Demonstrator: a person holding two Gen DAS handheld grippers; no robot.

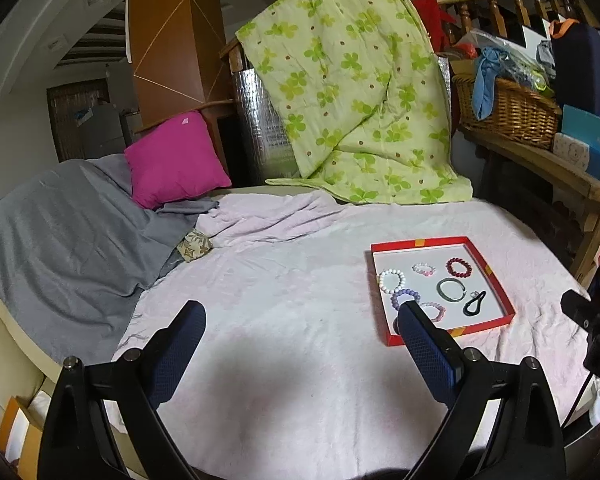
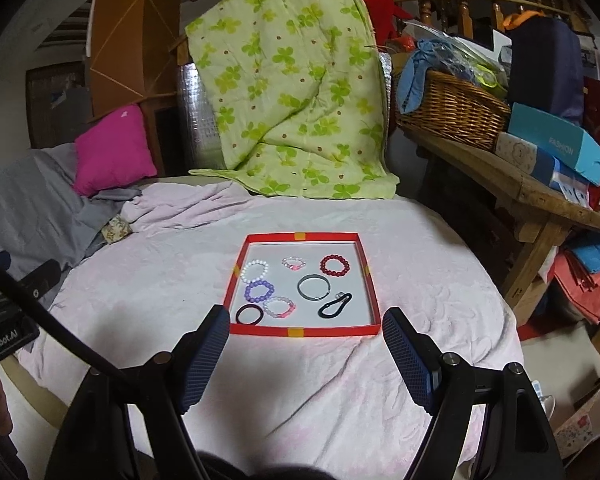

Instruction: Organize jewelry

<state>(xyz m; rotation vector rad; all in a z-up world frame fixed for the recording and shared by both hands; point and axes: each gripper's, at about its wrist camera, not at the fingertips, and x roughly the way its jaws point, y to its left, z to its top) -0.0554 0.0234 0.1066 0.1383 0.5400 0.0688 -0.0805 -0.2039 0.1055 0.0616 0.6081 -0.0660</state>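
Jewelry: 8 pieces lie in a red-rimmed tray (image 2: 372,280) on the pale pink bedsheet (image 2: 324,392), all apart or just touching.
Far row: white bead bracelet (image 2: 255,271), small pink bracelet (image 2: 293,263), dark red bead bracelet (image 2: 335,265).
Middle: purple bead bracelet (image 2: 259,291), grey-green bangle (image 2: 313,287).
Near row: black hair tie (image 2: 249,315), pink-white bracelet (image 2: 279,307), black clip (image 2: 333,306).
Left gripper (image 1: 300,320): spread wide, empty, over the sheet left of the tray.
Right gripper (image 2: 306,330): spread wide, empty, at the tray's near rim.
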